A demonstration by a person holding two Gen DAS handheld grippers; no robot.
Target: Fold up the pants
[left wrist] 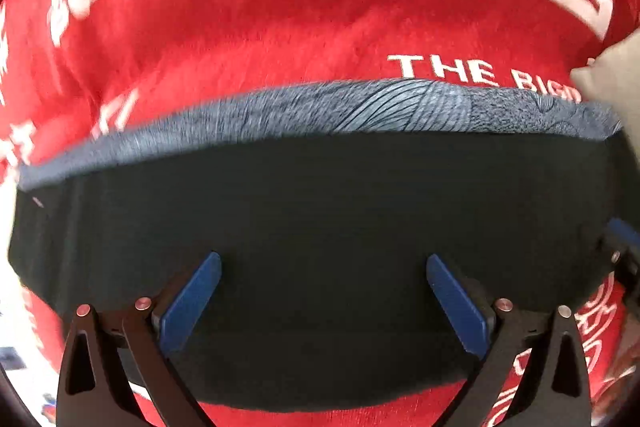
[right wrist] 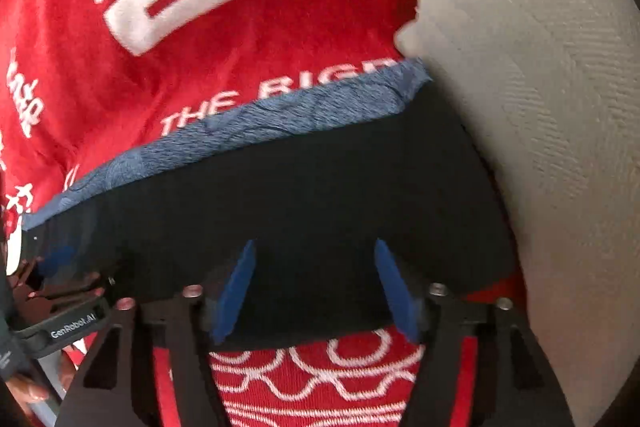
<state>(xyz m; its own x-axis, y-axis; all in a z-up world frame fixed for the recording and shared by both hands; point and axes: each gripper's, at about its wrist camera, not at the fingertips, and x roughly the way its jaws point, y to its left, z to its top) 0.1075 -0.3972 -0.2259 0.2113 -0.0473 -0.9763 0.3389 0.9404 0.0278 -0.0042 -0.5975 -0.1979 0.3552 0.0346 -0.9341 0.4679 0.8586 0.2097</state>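
The pants (left wrist: 320, 211) lie folded into a dark band with a blue patterned strip along the far edge, on a red blanket (left wrist: 240, 27). They also show in the right wrist view (right wrist: 304, 195). My left gripper (left wrist: 324, 267) is open, its blue pads just above the dark cloth, holding nothing. My right gripper (right wrist: 314, 251) is open too, over the right part of the pants. The left gripper's body (right wrist: 60, 307) shows at the lower left of the right wrist view.
The red blanket (right wrist: 200, 47) with white lettering covers the surface. A beige cushion (right wrist: 540, 87) rises at the right, touching the pants' right end; its corner shows in the left wrist view (left wrist: 612, 79).
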